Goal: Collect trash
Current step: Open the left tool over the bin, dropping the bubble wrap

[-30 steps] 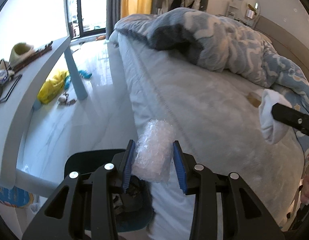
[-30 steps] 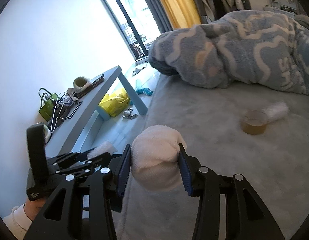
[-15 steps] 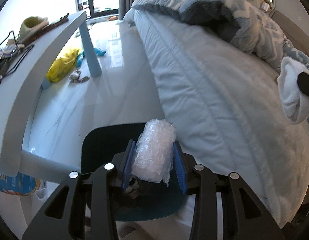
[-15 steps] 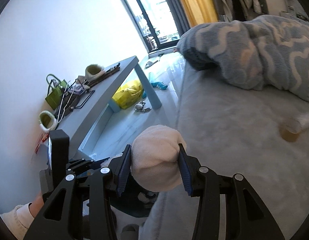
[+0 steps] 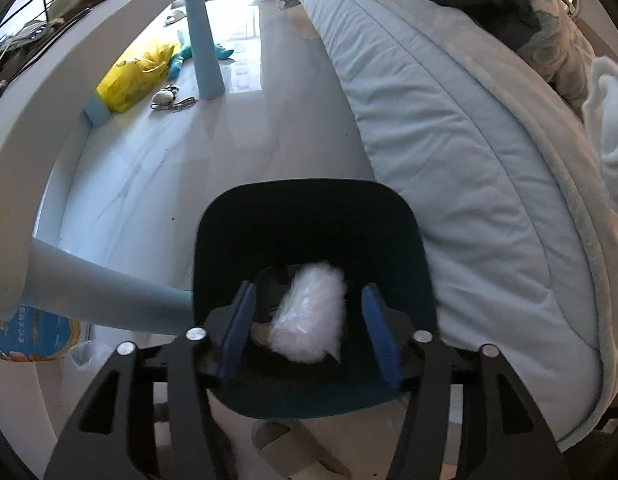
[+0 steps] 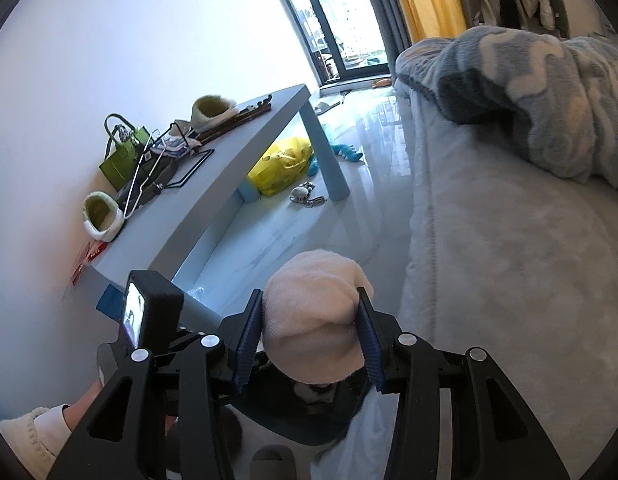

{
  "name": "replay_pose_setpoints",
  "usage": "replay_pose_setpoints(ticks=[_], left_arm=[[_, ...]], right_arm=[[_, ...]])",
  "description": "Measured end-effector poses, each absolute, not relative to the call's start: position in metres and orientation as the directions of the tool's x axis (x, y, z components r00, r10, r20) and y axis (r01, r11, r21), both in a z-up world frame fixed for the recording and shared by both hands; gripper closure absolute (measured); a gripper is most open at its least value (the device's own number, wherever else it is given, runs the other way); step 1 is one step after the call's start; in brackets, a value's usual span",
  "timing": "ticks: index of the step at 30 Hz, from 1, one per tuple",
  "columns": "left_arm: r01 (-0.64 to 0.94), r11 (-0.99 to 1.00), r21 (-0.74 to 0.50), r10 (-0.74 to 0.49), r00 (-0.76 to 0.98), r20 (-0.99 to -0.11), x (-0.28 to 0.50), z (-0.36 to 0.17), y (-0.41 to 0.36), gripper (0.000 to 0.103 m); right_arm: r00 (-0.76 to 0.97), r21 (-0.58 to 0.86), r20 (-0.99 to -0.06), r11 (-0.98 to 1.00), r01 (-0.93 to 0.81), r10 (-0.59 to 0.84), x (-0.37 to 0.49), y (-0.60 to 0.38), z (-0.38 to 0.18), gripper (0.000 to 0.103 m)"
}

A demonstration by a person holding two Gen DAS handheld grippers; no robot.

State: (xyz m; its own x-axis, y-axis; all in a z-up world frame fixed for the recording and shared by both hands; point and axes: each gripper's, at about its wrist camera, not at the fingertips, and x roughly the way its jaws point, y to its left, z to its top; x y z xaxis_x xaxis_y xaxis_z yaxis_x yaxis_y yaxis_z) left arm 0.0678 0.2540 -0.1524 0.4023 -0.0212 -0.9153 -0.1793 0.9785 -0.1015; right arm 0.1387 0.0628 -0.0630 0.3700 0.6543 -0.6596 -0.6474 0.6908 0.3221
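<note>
The left gripper (image 5: pixel 309 320) is pointing steeply down over a dark bin (image 5: pixel 245 216), and its jaws have just been opening: the blue pads (image 5: pixel 239 332) are standing clear of the roll of bubble wrap (image 5: pixel 309 314), which is showing between them, inside the mouth of the bin, with gaps on both sides. Whether the roll is already resting on the contents of the bin cannot be told. The right gripper (image 6: pixel 309 340) is squeezing a cream-white bundle of cloth (image 6: pixel 313 332) between its pads, partly closed, the bundle bulging above the fingers. It is hanging over the near rim of the same bin (image 6: pixel 301 420), just beside the edge of the bed (image 6: pixel 489 280). Beyond the bin, a pale blue table (image 6: pixel 213 184) is standing along the wall, with a yellow bag (image 5: pixel 137 72) lying on the floor under it.
</note>
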Motion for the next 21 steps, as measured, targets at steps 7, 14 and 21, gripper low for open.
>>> replay_pose_setpoints(ticks=[7, 14, 21], left_arm=[[-0.196, 0.971, -0.137, -0.028, 0.475, -0.879, 0.056, -0.125, 0.271, 0.037], [-0.194, 0.962, -0.191, -0.043, 0.586, -0.809, 0.04, -0.069, 0.281, 0.035], [-0.179, 0.956, -0.233, -0.053, 0.676, -0.735, 0.026, -0.023, 0.282, 0.035]], right_arm=[[0.346, 0.298, -0.697, 0.693, -0.656, 0.628, 0.137, 0.087, -0.081, 0.057], [0.307, 0.27, -0.751, 0.696, -0.665, 0.585, 0.134, 0.109, -0.11, 0.058], [0.269, 0.224, -0.808, 0.697, -0.681, 0.523, 0.127, 0.127, -0.144, 0.057]])
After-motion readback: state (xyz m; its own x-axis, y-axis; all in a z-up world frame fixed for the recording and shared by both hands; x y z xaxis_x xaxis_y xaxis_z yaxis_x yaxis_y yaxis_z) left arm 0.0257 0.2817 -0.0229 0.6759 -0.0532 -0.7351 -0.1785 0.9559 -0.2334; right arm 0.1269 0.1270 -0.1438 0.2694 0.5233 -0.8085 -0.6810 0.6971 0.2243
